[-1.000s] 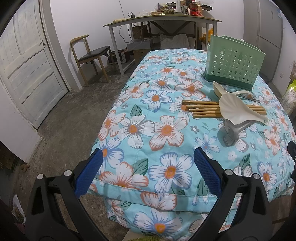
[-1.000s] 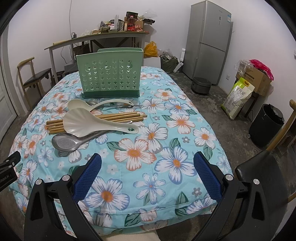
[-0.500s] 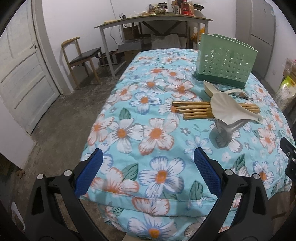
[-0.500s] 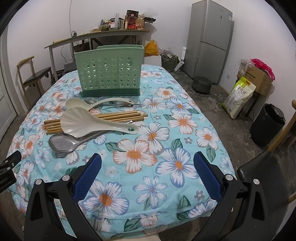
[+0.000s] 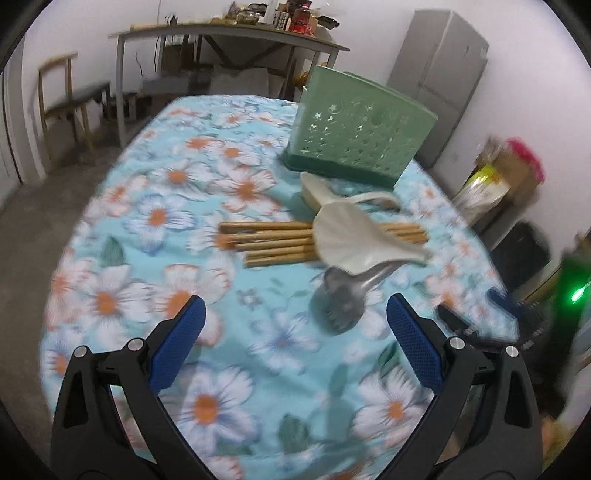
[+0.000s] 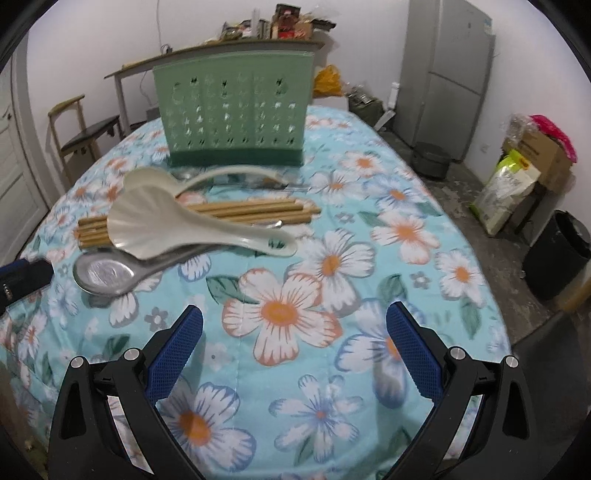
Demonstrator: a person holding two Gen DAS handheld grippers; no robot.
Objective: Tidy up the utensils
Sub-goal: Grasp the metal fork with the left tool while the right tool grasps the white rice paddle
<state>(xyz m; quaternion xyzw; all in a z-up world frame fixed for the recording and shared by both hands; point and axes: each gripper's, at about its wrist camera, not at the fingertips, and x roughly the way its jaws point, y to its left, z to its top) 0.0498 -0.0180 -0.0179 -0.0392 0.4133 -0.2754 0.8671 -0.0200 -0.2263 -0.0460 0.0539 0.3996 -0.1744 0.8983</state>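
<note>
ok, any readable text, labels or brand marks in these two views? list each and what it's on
None can be read.
Cardboard box by the right wall: dark print, too blurred.
Yellow-green bag: graphics, no legible words.
Bottles and boxes on the far desk: labels too small.
Fridge: a small sticker near the top, unreadable.

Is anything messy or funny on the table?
Yes. The utensils lie heaped in front of the green holder, not in it: a white scoop sits across the chopsticks and a metal spoon.
</note>
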